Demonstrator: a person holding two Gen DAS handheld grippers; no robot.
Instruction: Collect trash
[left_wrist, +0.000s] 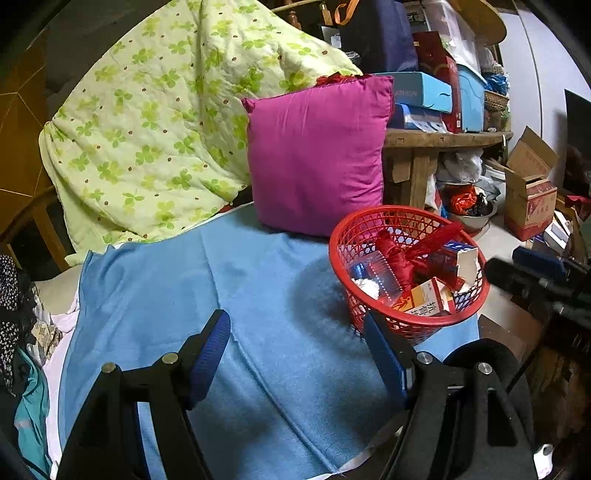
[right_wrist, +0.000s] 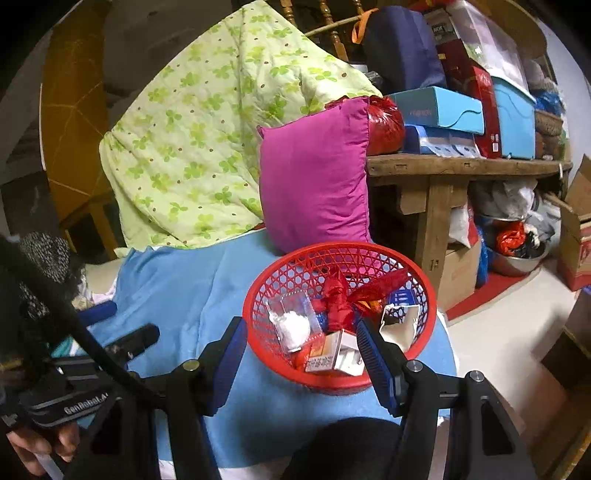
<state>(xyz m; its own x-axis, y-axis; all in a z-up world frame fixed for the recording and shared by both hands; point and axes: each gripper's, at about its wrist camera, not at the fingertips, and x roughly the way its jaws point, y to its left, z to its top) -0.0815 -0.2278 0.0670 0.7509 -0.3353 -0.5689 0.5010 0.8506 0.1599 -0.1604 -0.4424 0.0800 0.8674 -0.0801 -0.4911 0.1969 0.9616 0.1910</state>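
Note:
A red mesh basket (left_wrist: 406, 211) (right_wrist: 332, 246) stands on the blue cloth (left_wrist: 229, 288) near its right edge. It holds a knotted red bag (right_wrist: 338, 302), a clear plastic wrapper with white tissue (right_wrist: 291, 321) and small cartons (left_wrist: 430, 301). My left gripper (left_wrist: 297, 347) hangs open over bare blue cloth, left of the basket, with nothing between its pads. My right gripper (right_wrist: 303, 356) is open just in front of the basket. Its fingers frame the near rim, and I see no pad pressing on it. A hand (right_wrist: 33, 446) holds the left gripper's handle.
A magenta cushion (left_wrist: 317, 155) and a green clover quilt (left_wrist: 155, 122) lean behind the cloth. A wooden bench (right_wrist: 461, 168) stacked with boxes stands to the right, with cardboard boxes (left_wrist: 528, 199) and a metal bowl on the floor. Loose clothes (left_wrist: 18, 314) lie at the left.

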